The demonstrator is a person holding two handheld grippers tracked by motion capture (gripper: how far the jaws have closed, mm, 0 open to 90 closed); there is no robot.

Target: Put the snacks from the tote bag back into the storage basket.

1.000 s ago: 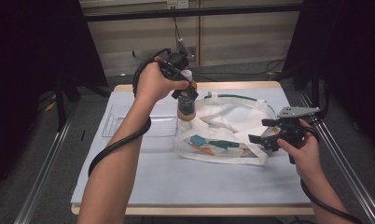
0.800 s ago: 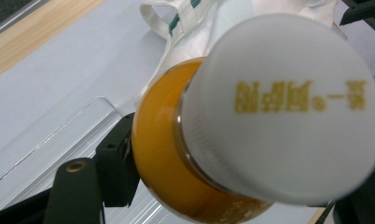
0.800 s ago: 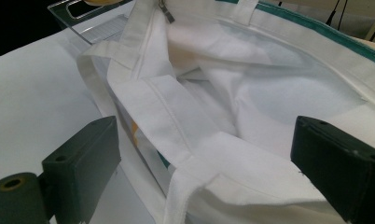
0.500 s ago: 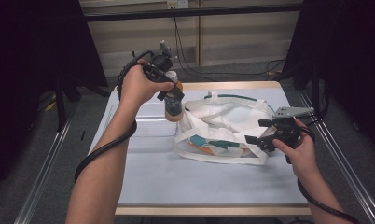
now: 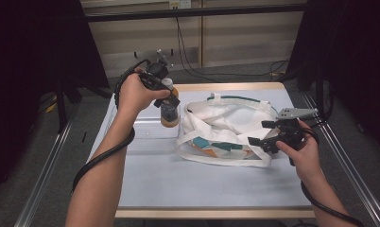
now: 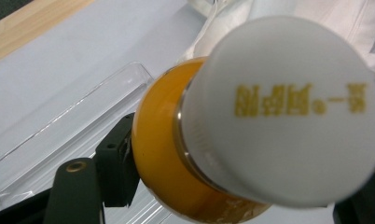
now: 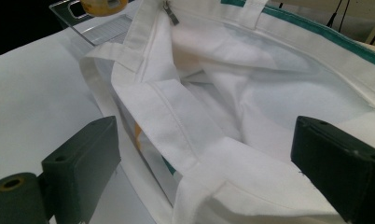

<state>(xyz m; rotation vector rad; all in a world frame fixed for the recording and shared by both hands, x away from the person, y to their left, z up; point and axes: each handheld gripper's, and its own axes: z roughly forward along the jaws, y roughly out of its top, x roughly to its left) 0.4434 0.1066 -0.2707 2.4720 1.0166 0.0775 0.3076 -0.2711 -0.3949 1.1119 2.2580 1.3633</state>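
Just left of the white tote bag (image 5: 226,127), over the clear tray (image 5: 145,127) beside it, carrying an orange bottle (image 5: 169,111) upright in the left gripper (image 5: 165,98), jaws clamped around the body below the white cap (image 6: 288,107). Judging the bottle as rigid, smooth plastic, fairly full of orange liquid, so moderately heavy for its size and liable to slip or swing if pinched high; gripping mid-body, under the shoulder, probably being the safest hold, with the cap left free. Hovering at the right-hand rim of the tote bag, the right gripper (image 7: 209,172) standing wide open with a fold of handle strap (image 7: 167,112) between its jaws but not pinched. Treating the bag as soft, light, floppy cloth: likely needing a hold on the hemmed rim or strap to keep the mouth from collapsing.
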